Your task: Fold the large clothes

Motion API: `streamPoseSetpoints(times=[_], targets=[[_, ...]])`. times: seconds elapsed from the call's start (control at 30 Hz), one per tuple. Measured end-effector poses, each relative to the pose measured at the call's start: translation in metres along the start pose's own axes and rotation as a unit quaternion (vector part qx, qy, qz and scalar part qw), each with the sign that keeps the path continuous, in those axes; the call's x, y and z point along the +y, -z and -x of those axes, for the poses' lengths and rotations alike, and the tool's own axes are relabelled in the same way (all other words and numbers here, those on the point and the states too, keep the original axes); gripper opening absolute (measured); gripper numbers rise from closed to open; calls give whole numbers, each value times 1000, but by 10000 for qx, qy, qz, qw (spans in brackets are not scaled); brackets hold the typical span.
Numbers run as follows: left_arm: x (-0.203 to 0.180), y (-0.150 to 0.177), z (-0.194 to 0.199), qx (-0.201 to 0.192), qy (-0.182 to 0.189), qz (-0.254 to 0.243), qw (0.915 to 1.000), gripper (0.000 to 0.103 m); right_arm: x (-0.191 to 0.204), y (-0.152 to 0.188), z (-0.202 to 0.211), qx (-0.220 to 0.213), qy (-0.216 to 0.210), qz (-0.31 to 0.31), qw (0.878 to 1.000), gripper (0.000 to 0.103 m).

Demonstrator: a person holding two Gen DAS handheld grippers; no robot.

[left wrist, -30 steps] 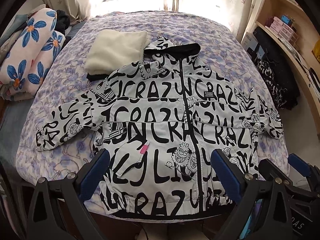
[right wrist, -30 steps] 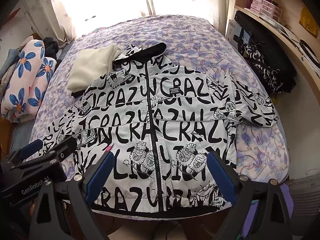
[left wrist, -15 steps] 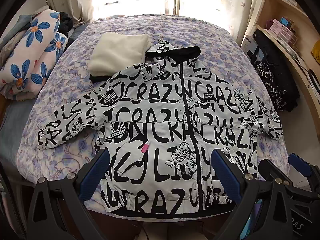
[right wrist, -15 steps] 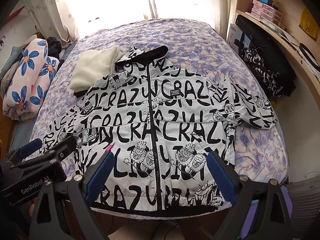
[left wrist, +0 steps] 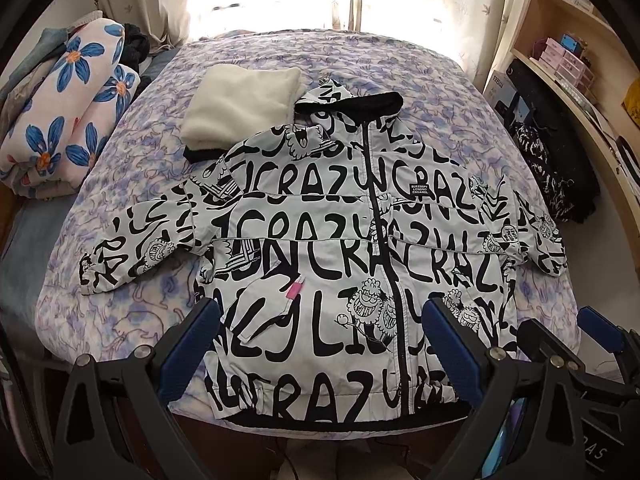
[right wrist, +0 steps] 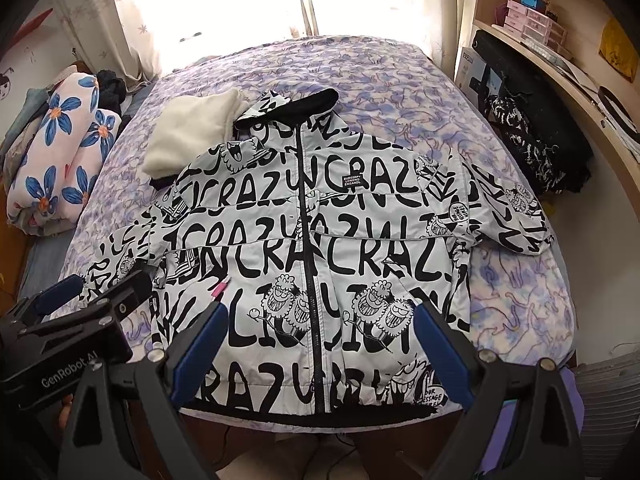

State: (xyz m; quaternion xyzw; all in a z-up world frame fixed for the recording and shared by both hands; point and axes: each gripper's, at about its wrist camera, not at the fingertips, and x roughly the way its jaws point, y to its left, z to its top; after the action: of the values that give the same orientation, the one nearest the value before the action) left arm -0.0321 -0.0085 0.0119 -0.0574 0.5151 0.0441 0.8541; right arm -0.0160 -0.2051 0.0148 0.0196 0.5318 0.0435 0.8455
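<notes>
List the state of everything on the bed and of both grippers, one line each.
Printed jacket: spread flat, front up, zipped, sleeves out, unfolded.
Cream garment: folded, partly under the jacket's shoulder.
Floral bedding: rolled up beside the bed.
Left gripper: open, holding nothing.
Right gripper: open, holding nothing.

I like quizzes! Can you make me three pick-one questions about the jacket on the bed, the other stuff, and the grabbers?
1. Where is the folded cream cloth?
A. beside the jacket's collar
B. on the shelf
C. under the bed

2. What colour is the jacket zipper?
A. red
B. black
C. yellow

3. How are the left gripper and right gripper?
A. both open, holding nothing
B. both clamped on a sleeve
C. one holding the collar

Answers: 1 A, it lies on the bed touching the collar side. 2 B, a black line runs down the front. 3 A, blue pads stand wide apart.
</notes>
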Motion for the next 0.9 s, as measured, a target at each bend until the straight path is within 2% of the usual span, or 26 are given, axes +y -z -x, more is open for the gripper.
streamPoseSetpoints(times=[0.9], targets=[[4, 5, -4, 15, 77, 41, 10000, 100, -2, 2, -2, -49, 63, -48, 10000, 95]])
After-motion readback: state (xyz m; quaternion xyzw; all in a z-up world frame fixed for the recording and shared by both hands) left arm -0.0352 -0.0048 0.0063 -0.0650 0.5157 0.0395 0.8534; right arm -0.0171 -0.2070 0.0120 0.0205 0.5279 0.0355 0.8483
